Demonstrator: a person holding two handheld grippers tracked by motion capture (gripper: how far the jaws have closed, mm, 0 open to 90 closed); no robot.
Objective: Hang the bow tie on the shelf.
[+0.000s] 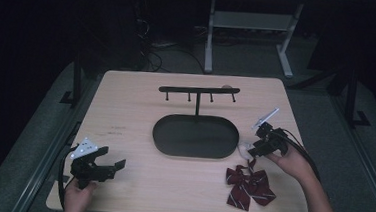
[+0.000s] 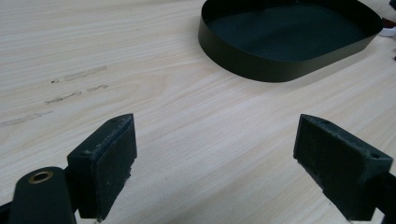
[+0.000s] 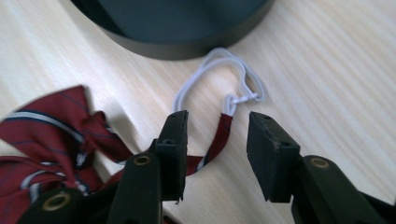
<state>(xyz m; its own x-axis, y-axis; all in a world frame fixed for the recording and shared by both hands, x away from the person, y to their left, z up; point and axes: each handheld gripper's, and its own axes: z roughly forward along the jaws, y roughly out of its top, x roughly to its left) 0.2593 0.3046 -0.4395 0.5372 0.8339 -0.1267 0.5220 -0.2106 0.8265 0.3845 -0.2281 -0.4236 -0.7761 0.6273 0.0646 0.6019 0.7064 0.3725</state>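
Bow tie (image 1: 248,186) in striped maroon is seen lying on the table (image 1: 135,112) near the black oval tray (image 1: 195,135), its strap (image 3: 223,135) straddled but untouched by the half-open right gripper (image 3: 217,144), while the left gripper (image 2: 215,154) is held wide open, empty.

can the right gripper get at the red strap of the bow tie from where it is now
Probably yes. In the right gripper view the right gripper has its jaws apart with the red strap lying between them on the table, pads not yet on it. Nothing covers the strap; the black tray sits beyond it.
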